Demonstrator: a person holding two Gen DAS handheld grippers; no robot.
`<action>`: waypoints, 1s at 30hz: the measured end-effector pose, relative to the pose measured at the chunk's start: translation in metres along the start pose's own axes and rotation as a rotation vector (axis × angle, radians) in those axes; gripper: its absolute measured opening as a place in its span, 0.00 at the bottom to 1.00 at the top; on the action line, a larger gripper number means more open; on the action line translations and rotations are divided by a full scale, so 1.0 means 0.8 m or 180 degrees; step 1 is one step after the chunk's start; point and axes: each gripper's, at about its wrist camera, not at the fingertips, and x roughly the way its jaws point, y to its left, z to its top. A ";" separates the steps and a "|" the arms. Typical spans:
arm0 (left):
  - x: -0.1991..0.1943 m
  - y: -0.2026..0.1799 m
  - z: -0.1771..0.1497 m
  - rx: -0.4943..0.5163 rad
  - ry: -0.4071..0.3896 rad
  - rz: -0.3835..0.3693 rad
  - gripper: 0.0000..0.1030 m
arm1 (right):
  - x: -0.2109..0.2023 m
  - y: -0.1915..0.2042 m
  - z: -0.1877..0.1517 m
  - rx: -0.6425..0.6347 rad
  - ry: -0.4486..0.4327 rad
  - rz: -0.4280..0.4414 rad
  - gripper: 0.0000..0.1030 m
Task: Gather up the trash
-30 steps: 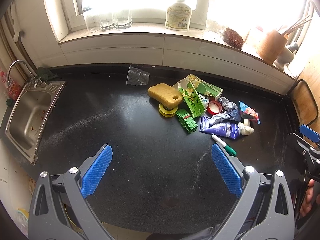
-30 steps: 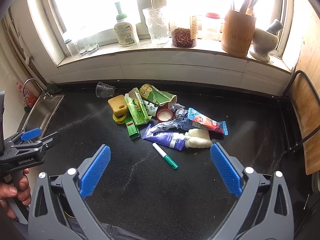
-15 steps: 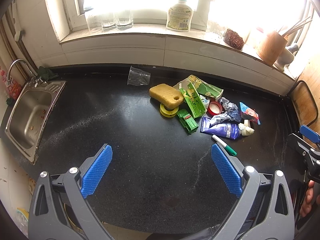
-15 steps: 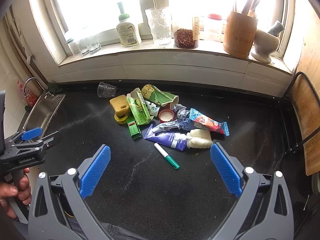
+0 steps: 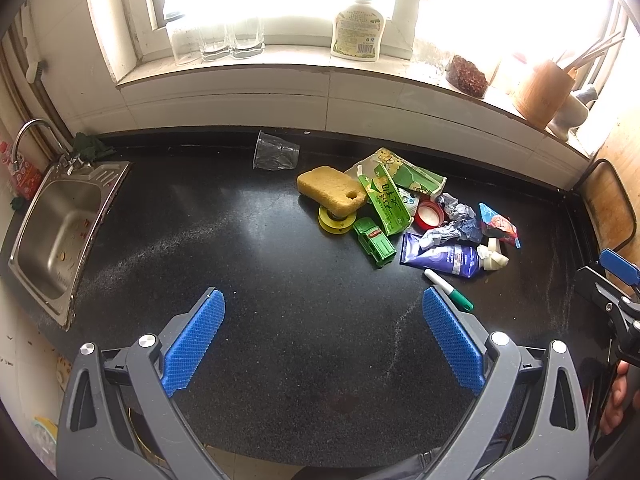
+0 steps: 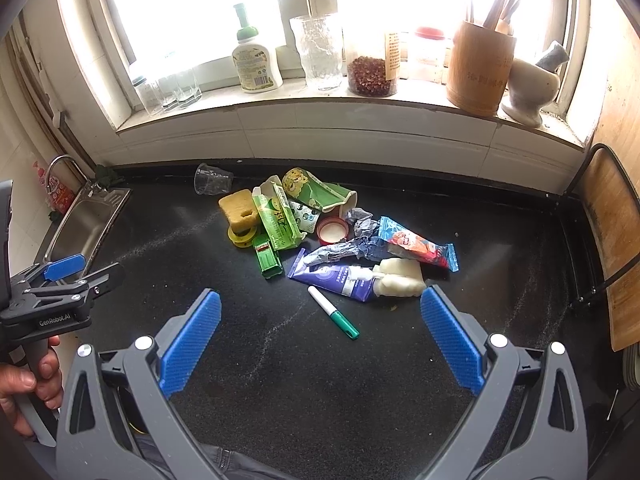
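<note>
A pile of trash lies on the black counter (image 5: pixel 240 240): a yellow sponge (image 5: pixel 331 190), green cartons (image 5: pixel 386 200), a green toy truck (image 5: pixel 374 242), a red lid (image 5: pixel 428 214), crumpled paper (image 5: pixel 452 234), a purple tube (image 5: pixel 440 256), a red-blue wrapper (image 5: pixel 498 224) and a green marker (image 5: pixel 448 290). The pile also shows in the right wrist view, with the purple tube (image 6: pixel 332 276) and marker (image 6: pixel 334 318) nearest. A clear plastic cup (image 5: pixel 276 151) lies on its side behind. My left gripper (image 5: pixel 324 336) and right gripper (image 6: pixel 320 336) are both open and empty, short of the pile.
A steel sink (image 5: pixel 56 236) is set in the counter's left end. The windowsill holds glasses (image 5: pixel 216 42), a soap bottle (image 5: pixel 358 28), jars and a wooden utensil holder (image 6: pixel 482 68). A wooden chair (image 6: pixel 612 248) stands at the right.
Both grippers have drifted slightly, so the pile sits a little lower and to the right in both views. Both stay open; nothing on the counter has moved.
</note>
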 end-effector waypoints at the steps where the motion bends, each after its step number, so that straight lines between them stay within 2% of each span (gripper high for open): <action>1: 0.001 0.000 0.001 0.0002 0.0002 -0.0001 0.94 | 0.000 0.000 0.001 0.0001 0.0001 0.0000 0.94; 15: 0.016 0.004 0.009 0.0004 0.0080 -0.0013 0.94 | 0.016 -0.001 0.007 -0.0012 0.0062 0.0013 0.94; 21: 0.035 0.002 0.016 0.0041 0.0109 -0.0103 0.94 | 0.033 -0.006 0.015 -0.0068 0.0110 0.0050 0.94; 25: 0.061 0.002 0.032 -0.0022 0.0197 -0.0193 0.94 | 0.052 -0.012 0.023 -0.0147 0.0116 0.0068 0.94; 30: 0.103 0.016 0.069 -0.0167 0.0231 -0.0098 0.94 | 0.087 -0.026 0.042 -0.0236 0.0176 0.0083 0.94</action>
